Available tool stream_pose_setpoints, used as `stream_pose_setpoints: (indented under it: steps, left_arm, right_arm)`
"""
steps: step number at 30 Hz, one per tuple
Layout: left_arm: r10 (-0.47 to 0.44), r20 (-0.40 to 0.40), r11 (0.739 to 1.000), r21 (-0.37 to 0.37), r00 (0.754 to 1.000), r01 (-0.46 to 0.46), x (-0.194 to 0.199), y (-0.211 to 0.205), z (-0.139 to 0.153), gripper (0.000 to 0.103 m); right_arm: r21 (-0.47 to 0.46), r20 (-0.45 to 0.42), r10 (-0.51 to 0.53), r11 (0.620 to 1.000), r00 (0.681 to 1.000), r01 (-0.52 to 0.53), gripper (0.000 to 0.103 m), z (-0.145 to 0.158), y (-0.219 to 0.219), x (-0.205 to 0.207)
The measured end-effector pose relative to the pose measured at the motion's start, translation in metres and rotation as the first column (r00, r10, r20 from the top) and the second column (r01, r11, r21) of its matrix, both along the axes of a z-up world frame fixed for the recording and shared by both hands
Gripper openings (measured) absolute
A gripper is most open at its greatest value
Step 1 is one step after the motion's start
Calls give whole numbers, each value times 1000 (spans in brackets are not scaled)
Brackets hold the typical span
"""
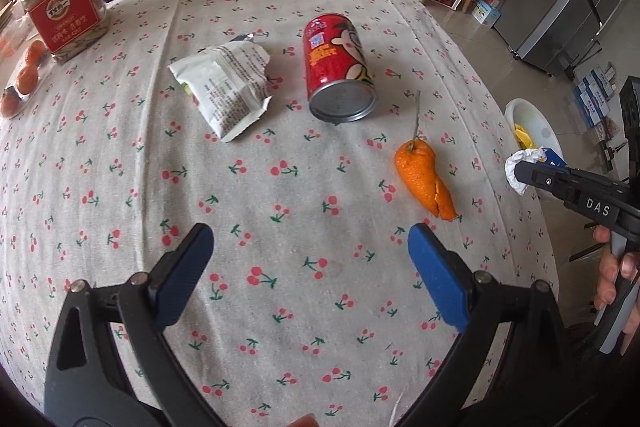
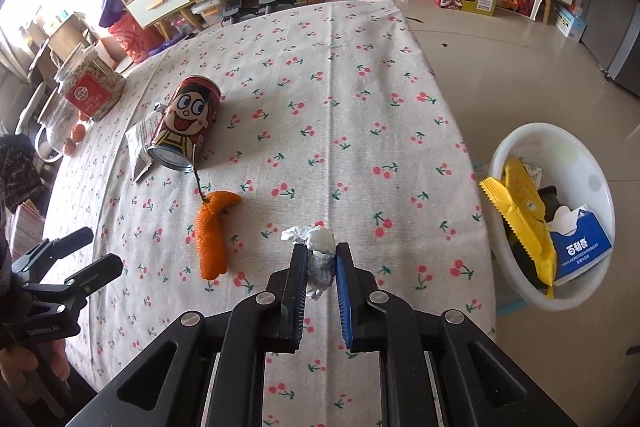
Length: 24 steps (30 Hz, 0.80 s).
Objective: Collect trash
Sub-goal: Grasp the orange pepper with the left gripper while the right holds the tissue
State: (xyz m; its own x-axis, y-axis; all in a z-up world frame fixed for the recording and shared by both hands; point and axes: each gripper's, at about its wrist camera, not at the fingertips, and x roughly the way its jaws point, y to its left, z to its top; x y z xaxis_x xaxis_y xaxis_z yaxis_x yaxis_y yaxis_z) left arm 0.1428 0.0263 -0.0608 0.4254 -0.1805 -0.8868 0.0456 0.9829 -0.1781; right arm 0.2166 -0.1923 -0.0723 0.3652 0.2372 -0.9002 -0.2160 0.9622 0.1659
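My right gripper [image 2: 321, 251] is shut on a crumpled white tissue [image 2: 320, 259], held just above the cherry-print tablecloth [image 2: 340, 107] near its right edge. The left wrist view shows the same tissue [image 1: 520, 167] at the far right. My left gripper [image 1: 310, 243] stands open above bare cloth with nothing between its fingers. Ahead of it lie an orange peel with a stem [image 1: 424, 179], a red drink can on its side [image 1: 338, 67] and a torn white wrapper [image 1: 228, 83]. The peel [image 2: 212, 231] and can [image 2: 186, 123] lie left of my right gripper.
A white bin [image 2: 560, 299] on the floor right of the table holds a yellow wrapper [image 2: 524, 215] and a blue tissue box [image 2: 580, 247]. A jar with a red label [image 1: 64, 11] and small oranges [image 1: 26, 79] sit at the table's far left. A person's hand [image 1: 616, 275] grips the right tool.
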Motion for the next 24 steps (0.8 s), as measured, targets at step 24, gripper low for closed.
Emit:
stream_pose_setpoints:
  steps: [24]
  left_arm:
    - [-88, -23, 986, -142, 996, 84, 38, -67, -20, 58]
  right_arm:
    - [60, 6, -116, 992, 993, 116, 15, 11, -84, -4]
